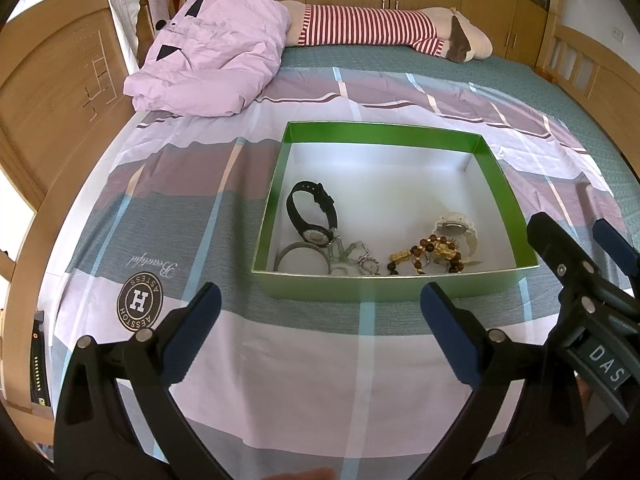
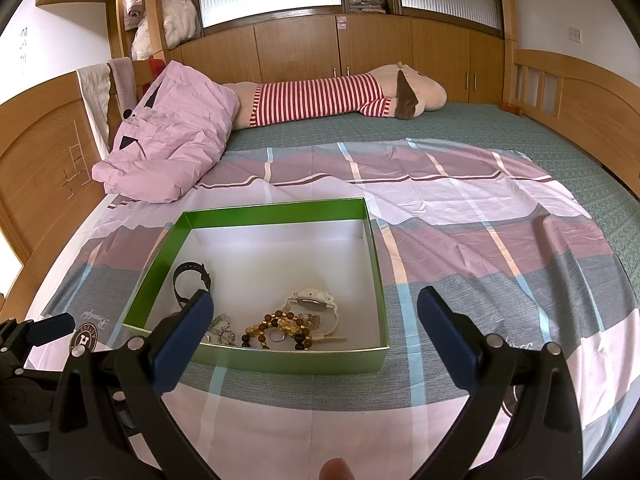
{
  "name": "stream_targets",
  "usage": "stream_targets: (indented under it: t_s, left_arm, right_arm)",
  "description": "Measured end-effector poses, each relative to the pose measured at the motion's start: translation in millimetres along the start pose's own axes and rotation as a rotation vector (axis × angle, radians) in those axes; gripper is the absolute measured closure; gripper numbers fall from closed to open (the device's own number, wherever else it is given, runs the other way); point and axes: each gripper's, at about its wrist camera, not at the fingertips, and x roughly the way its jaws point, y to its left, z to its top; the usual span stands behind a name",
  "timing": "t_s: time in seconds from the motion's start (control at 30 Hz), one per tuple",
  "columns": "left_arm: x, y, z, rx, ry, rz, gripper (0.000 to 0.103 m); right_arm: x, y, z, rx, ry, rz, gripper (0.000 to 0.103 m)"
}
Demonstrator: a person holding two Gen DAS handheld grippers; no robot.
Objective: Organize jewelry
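Left hand-held gripper [image 1: 320, 308] nearest the lens, fingers spread wide, nothing between them; right hand-held gripper [image 2: 314, 316] likewise spread & empty, seen at far right of left view. Both hovering over checked sheet [image 1: 304, 380] on bed, just short of green box [image 1: 360, 286]. All jewelry inside box, bunched along near wall: black watch [image 1: 310, 216] & thin ring bangle [image 1: 296, 254] at left, silver bits [image 1: 352, 258] mid, amber bead bracelet [image 1: 428, 254] w/ white watch [image 1: 458, 228] at right. Nothing loose spotted on sheet. Black watch strap runs roughly front-to-back, dead ahead of left gripper, so prob. left's reach; beads & white watch [image 2: 310, 302] sit between right gripper's fingers in its view, so nearer right. Looks close to done, or sorting w/in box pending.
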Motion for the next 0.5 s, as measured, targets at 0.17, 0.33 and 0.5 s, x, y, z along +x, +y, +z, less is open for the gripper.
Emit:
stream_targets:
  t_s: [0.17,0.33,0.5]
  left_arm:
    - [0.3,0.0,0.2,0.000,-0.001,0.000,0.002]
    - [0.6,0.0,-1.4,0.002,0.000,-0.001,0.002]
    - [0.9,-0.3,-2.7,0.003,0.003,-0.003,0.002]
  right_arm:
    - [0.2,0.7,-0.8,-0.001,0.002,0.001,0.001]
    - [1.4,1.2,-1.8,0.000,0.004,0.000,0.001]
    - [1.3,1.6,-2.1,-0.001,0.003,-0.001,0.001]
